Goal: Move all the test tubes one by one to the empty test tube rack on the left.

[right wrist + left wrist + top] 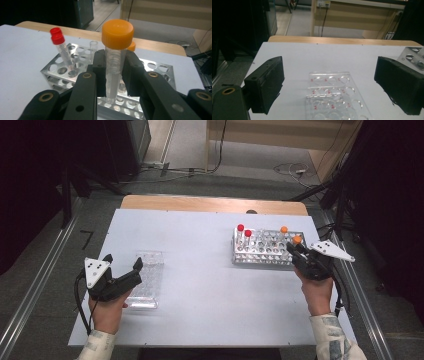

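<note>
My right gripper is shut on a clear tube with an orange cap at the right end of the metal tube rack. In the right gripper view the two jaws clamp the tube just under its cap, and its lower end hangs above the rack's holes. My left gripper stands open near the table's left side, over a clear plastic rack. The left gripper view shows that rack lying between the spread jaws, untouched.
Two red-capped tubes stand at the metal rack's left end, and another orange-capped tube stands at its back. A wooden strip edges the table's far side, with cables on the floor beyond.
</note>
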Available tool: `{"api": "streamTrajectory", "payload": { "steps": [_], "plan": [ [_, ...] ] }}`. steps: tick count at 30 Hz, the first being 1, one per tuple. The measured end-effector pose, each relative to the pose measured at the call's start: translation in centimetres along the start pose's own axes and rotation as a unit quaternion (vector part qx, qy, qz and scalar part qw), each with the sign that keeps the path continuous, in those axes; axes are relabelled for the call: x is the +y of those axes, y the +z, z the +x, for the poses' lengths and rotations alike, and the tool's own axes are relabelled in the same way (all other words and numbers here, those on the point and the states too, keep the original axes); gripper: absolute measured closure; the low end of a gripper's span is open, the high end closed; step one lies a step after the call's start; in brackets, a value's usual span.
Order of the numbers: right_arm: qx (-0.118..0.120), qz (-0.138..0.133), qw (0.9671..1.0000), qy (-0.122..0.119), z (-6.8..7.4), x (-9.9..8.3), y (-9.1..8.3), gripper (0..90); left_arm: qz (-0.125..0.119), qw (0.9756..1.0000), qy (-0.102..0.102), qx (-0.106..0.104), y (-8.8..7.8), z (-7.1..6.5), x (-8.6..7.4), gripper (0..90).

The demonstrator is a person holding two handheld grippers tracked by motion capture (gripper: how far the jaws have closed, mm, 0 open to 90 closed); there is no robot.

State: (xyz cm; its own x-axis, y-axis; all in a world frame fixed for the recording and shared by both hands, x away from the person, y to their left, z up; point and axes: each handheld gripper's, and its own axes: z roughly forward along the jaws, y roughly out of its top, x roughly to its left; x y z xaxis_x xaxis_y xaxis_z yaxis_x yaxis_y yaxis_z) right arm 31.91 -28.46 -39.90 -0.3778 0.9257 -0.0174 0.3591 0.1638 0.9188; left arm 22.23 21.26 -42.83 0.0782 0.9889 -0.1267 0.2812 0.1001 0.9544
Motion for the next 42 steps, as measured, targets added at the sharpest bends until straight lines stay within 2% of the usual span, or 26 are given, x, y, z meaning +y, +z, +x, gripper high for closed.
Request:
{"api": "streamTrajectory", "payload": {
  "steps": [5,7,10,12,18,20,24,29,33,35,36,39,42],
  "plan": [
    [0.018,0.009,0.9997,-0.01,1.2,-0.2,-0.1,71.8,0.0,0.9998,0.007,-0.017,0.5,-1.2,0.3,11.4],
    [0.027,0.01,0.9995,-0.015,1.7,-0.3,-0.1,71.8,0.005,0.9994,0.014,-0.031,0.9,-2.2,0.4,11.5],
    [0.04,0.013,0.999,-0.017,2.5,-0.4,-0.1,71.8,0.009,0.999,0.019,-0.04,1.2,-2.8,0.4,11.7],
    [0.049,0.015,0.9985,-0.021,3.0,-0.4,-0.1,71.8,0.012,0.9983,0.024,-0.051,1.5,-3.7,0.5,12.8],
    [0.069,0.019,0.9968,-0.033,4.5,-0.5,0.2,71.8,0.018,0.9967,0.035,-0.071,2.0,-5.2,0.6,13.2],
    [0.076,0.022,0.9962,-0.035,5.0,-0.6,0.4,71.8,0.021,0.9954,0.04,-0.084,2.3,-6.0,0.6,13.3],
    [0.089,0.029,0.9948,-0.041,6.1,-1.0,0.9,71.8,0.028,0.9937,0.047,-0.098,2.8,-7.0,0.4,13.8],
    [0.111,0.034,0.9915,-0.058,7.6,-1.5,1.4,71.7,0.036,0.9919,0.054,-0.109,3.2,-8.0,0.3,13.8],
    [0.124,0.037,0.9891,-0.07,8.6,-1.8,1.8,71.8,0.044,0.9887,0.065,-0.128,3.8,-9.4,0.0,14.3],
    [0.13,0.041,0.988,-0.073,9.2,-1.9,2.0,71.8,0.045,0.9882,0.066,-0.131,3.9,-9.7,0.0,14.4],
    [0.134,0.043,0.9872,-0.074,9.5,-2.0,2.1,71.8,0.046,0.9868,0.069,-0.14,4.0,-10.4,0.0,14.4],
    [0.145,0.046,0.9849,-0.083,10.4,-2.1,2.3,71.8,0.049,0.9846,0.074,-0.151,4.1,-11.3,0.0,14.4],
    [0.155,0.05,0.9825,-0.091,11.4,-2.3,2.6,71.8,0.049,0.9833,0.074,-0.158,4.2,-11.9,0.0,14.4]
  ]
}}
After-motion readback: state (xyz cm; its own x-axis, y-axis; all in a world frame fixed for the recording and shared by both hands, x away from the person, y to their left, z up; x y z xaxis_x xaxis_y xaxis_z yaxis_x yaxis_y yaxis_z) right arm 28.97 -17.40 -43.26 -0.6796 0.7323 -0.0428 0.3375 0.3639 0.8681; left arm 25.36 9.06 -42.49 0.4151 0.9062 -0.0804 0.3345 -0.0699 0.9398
